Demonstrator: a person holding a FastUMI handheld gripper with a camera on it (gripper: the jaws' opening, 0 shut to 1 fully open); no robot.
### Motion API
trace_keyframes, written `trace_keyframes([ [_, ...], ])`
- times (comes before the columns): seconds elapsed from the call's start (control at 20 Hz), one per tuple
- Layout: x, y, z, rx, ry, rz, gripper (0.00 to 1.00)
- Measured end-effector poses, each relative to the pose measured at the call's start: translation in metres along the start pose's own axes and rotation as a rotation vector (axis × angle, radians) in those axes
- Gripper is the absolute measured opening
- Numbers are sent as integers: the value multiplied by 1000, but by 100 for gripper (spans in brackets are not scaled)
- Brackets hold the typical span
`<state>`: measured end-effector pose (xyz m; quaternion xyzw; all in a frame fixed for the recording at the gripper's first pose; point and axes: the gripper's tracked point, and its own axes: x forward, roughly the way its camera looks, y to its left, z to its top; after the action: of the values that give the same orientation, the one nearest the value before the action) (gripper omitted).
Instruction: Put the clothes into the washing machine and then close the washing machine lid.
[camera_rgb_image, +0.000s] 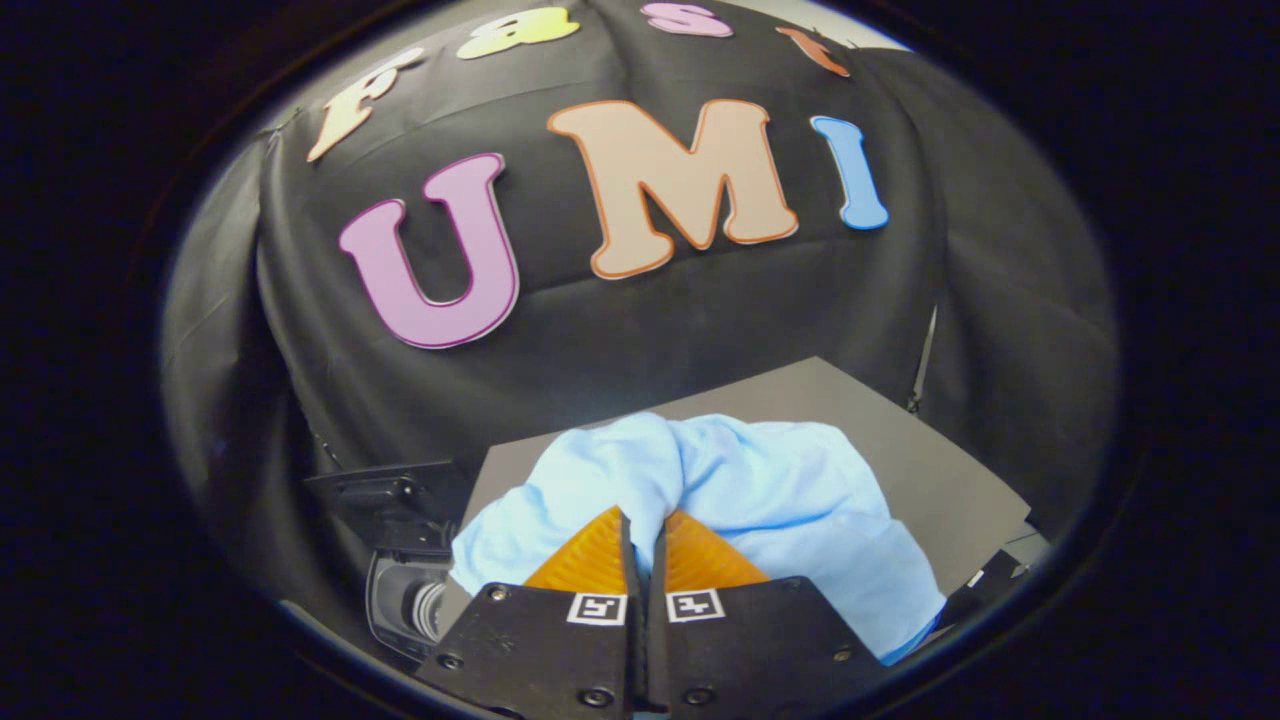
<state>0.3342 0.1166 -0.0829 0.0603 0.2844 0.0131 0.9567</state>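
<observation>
Light-blue cloth (760, 500), soft, light and floppy, lies heaped on the dark surface (930, 450) with a bunched fold pinched between the gripper (645, 540) fingers, closed on it; a good hold

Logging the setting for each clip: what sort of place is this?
Likely a staged recording booth, not a home: black cloth wall, a dark flat board, and the gripper shut on a light blue garment.
</observation>
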Motion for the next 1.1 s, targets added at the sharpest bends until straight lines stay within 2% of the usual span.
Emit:
trace_keyframes([
  [0.1, -5, 45, 0, -24, 3, 78, 1],
  [0.3, -14, 165, -6, -54, 23, 288, 1],
  [0.55, 0, 280, -36, -119, -15, 425, 1],
  [0.7, 30, 299, -69, -125, 10, 451, 0],
  [0.85, 68, 314, -124, -210, 36, 409, 1],
  [0.9, 74, 317, -141, -232, 66, 395, 4],
  [0.95, 81, 320, -155, -244, 98, 382, 14],
  [1.1, 88, 319, -167, -253, 109, 351, 27],
])
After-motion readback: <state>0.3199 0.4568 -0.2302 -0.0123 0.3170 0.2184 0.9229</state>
